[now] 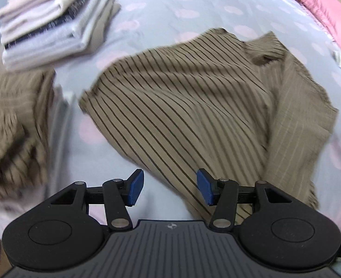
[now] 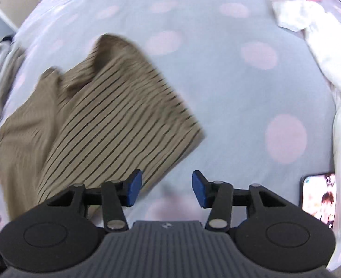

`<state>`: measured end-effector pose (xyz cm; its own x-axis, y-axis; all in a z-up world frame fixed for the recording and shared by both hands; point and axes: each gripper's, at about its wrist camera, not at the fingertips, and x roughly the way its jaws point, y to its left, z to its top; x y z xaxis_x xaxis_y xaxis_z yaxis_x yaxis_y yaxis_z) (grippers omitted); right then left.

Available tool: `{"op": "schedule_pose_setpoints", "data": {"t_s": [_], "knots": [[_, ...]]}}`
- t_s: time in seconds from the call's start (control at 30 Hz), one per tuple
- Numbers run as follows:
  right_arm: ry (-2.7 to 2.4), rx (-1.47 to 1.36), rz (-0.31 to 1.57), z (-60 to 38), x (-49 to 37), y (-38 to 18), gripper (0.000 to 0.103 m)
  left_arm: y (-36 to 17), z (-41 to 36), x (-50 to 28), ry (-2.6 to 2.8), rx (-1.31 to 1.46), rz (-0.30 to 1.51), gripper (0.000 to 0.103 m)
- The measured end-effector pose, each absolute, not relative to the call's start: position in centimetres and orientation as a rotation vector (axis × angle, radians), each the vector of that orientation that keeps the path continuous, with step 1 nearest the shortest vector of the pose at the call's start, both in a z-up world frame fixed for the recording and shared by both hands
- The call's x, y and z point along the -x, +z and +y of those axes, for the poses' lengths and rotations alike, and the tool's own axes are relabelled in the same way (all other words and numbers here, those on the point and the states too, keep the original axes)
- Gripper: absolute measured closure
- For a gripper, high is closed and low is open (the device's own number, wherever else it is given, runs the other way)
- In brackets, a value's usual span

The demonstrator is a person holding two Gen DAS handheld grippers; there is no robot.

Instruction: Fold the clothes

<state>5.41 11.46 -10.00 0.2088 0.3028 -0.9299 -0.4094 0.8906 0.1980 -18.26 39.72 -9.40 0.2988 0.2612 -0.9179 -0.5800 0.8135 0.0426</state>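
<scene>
While both my grippers hang over the bed, the striped top lies partly folded on the sheet. My left gripper sits at the top's near edge, jaws apart, gripping nothing. My right gripper is just beside the top, also apart and empty. A folded stack sits beyond the top.

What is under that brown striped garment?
The brown striped garment lies on a pale blue bedsheet with pink dots, which shows all around it. One side is folded over, showing a plainer face. Anything beneath the cloth itself is covered.
</scene>
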Motion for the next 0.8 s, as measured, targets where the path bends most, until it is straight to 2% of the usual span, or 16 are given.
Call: {"op": "schedule_pose_setpoints", "data": {"t_s": [0.2, 0.3, 0.37, 0.5, 0.8], "knots": [[0.476, 0.053, 1.313, 12.3, -9.1, -13.0, 0.059, -10.9, 43.1, 16.3, 0.608, 0.276, 1.181, 0.054], [0.495, 0.073, 1.321, 13.3, -9.8, -13.6, 0.077, -11.5, 44.4, 15.6, 0.612, 0.302, 1.184, 0.055], [0.51, 0.095, 1.315, 14.1, -9.9, -13.5, 0.098, -11.8, 45.0, 15.2, 0.611, 0.318, 1.182, 0.055], [0.559, 0.117, 1.283, 15.9, -9.6, -11.1, 0.1, -11.7, 45.7, 14.8, 0.6, 0.347, 1.161, 0.055], [0.809, 0.163, 1.108, 26.0, -5.8, -0.6, 0.101, -11.0, 47.1, 15.4, 0.618, 0.377, 1.103, 0.056]]}}
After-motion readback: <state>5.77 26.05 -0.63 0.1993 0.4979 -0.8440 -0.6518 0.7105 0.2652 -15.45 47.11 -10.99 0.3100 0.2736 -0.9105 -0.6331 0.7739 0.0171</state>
